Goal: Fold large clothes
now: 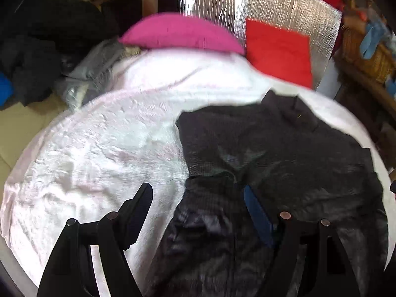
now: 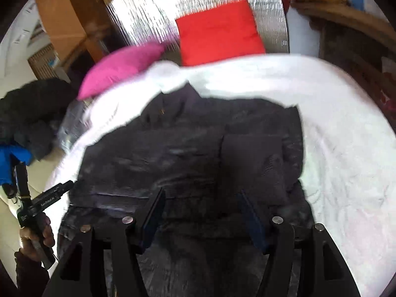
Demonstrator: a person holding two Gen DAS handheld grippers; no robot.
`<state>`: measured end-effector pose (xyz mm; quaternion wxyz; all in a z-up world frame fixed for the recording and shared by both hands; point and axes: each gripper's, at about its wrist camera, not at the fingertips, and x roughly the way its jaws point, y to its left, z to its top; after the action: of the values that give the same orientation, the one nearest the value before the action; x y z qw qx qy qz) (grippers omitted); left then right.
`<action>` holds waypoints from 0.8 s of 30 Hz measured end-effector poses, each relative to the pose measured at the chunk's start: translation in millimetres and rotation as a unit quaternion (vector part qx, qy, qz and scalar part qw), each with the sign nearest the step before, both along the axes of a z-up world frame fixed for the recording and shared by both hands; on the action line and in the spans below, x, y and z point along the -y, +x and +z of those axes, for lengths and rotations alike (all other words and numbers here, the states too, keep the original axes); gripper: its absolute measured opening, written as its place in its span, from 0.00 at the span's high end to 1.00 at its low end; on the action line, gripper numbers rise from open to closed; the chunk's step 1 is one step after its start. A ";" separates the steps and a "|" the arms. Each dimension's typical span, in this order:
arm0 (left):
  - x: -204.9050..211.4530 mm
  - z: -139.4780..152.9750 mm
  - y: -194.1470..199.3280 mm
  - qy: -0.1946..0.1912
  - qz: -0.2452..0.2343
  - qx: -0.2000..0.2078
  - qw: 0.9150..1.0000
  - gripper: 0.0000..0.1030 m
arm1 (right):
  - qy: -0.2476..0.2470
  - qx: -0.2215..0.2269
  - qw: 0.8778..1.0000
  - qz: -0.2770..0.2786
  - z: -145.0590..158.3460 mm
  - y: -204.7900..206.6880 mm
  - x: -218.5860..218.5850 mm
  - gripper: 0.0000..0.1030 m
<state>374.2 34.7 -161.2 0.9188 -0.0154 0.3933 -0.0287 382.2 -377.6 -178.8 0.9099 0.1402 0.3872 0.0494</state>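
the black jacket [image 2: 188,153] lies spread on the white bedcover [image 2: 346,128], its collar toward the red cushion [image 2: 217,32] and the pink cushion [image 2: 121,66]. my right hand-held gripper [image 2: 201,212] hovers over the jacket's lower part, jaws apart, nothing clamped. my left hand-held gripper [image 1: 198,205] stands wide open at the jacket's left edge, empty.

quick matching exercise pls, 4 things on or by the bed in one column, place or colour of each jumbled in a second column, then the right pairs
Things:
1. black jacket
2. pink pillow
3. red cushion
4. dark clothes pile

Places:
A. propped against the shiny silver panel at the head of the bed
B. heaped off the bed's left side
C. spread on the white bedcover, under both grippers
D. lying at the head of the bed, left of the red one

Pairs: 1-C, 2-D, 3-A, 4-B
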 end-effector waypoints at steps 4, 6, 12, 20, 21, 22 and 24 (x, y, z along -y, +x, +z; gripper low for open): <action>-14.1 18.2 -42.2 0.009 -0.004 0.050 0.999 0.26 | 0.015 0.010 1.000 -0.017 1.8 -31.1 18.3 0.36; -29.8 21.0 -61.0 0.009 0.005 0.069 0.998 0.26 | 0.032 0.015 0.999 -0.036 -0.3 -55.7 31.0 0.36; -75.8 5.3 -124.3 -0.025 0.038 0.067 0.997 0.26 | 0.076 0.036 0.994 -0.065 -5.0 -118.2 57.2 0.36; -96.4 -39.9 -197.1 -0.057 0.021 -0.002 0.998 0.17 | 0.106 0.024 0.992 -0.063 -30.2 -184.1 73.3 0.35; -96.0 -43.0 -199.6 -0.071 0.015 -0.012 0.997 0.17 | 0.111 0.018 0.992 -0.063 -33.6 -188.2 74.2 0.35; -92.4 -47.1 -200.5 -0.095 -0.001 -0.029 0.995 0.17 | 0.116 0.012 0.991 -0.064 -37.3 -193.8 74.4 0.35; -81.9 -54.0 -199.1 -0.102 -0.028 -0.052 0.993 0.17 | 0.122 0.002 0.991 -0.061 -42.4 -204.1 72.7 0.35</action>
<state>175.1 116.6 -215.2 0.8894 -0.0996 0.4363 -0.0935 178.2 -450.3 -221.2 0.8883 0.2732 0.3668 0.0410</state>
